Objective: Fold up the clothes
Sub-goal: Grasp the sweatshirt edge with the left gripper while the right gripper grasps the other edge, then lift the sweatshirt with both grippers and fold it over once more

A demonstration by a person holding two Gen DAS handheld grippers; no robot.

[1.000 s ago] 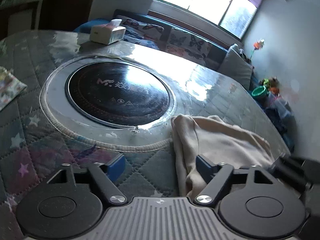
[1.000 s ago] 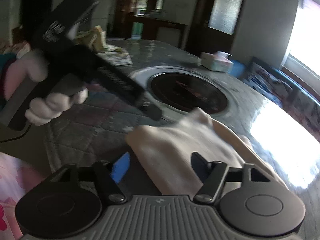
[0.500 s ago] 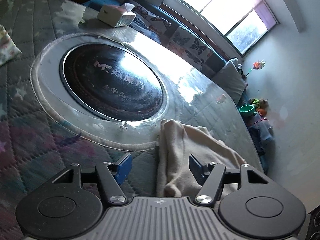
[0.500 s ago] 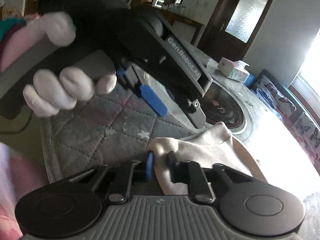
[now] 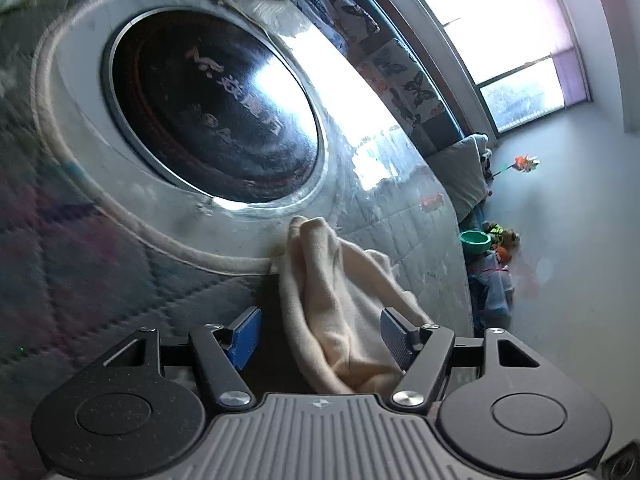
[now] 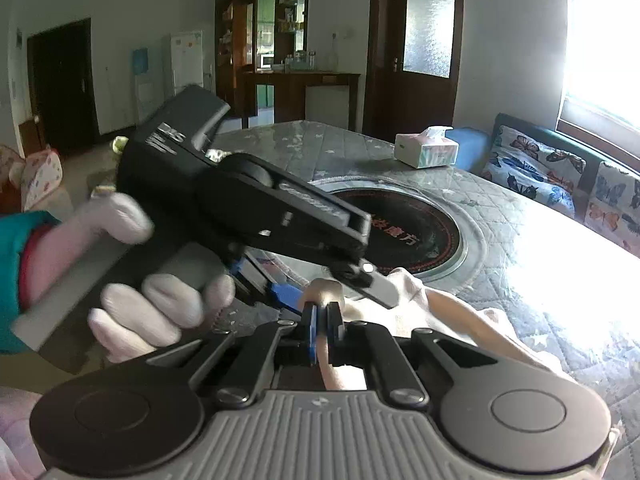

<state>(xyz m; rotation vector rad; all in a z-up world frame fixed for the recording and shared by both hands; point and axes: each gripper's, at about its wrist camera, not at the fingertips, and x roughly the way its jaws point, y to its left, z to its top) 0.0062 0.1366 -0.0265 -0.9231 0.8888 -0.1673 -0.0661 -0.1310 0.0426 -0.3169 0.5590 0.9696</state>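
Cream fabric fills the gap of the left claw (image 5: 320,336) in the left wrist view: the garment (image 5: 340,300) hangs bunched between the two spread fingers, closer to the right finger (image 5: 394,338) than to the blue-padded left one (image 5: 244,334), and neither pad presses on it. The claw stands open. Ahead of the fingertips the cloth's far end rests on the quilted counter (image 5: 80,272), right at the pale rim of the round black cooktop (image 5: 212,108) set into the surface. Farther ahead and to the right, a butterfly-print bench cushion (image 5: 404,84) runs under the bright window (image 5: 516,36), and a green bowl (image 5: 475,241) sits among clutter by the wall.

From the right wrist view, the right claw (image 6: 321,330) is closed on a fold of the same garment (image 6: 452,320); a pinched tuft pokes up just beyond its tips, and the rest trails off to the right over the counter (image 6: 540,264). Just ahead and to the left, a gloved hand (image 6: 160,308) holds the black body of the left claw (image 6: 328,286), whose fingers reach in beside that tuft. Beyond both lies the cooktop (image 6: 416,236), and farther off a tissue box (image 6: 426,150) stands on the counter.
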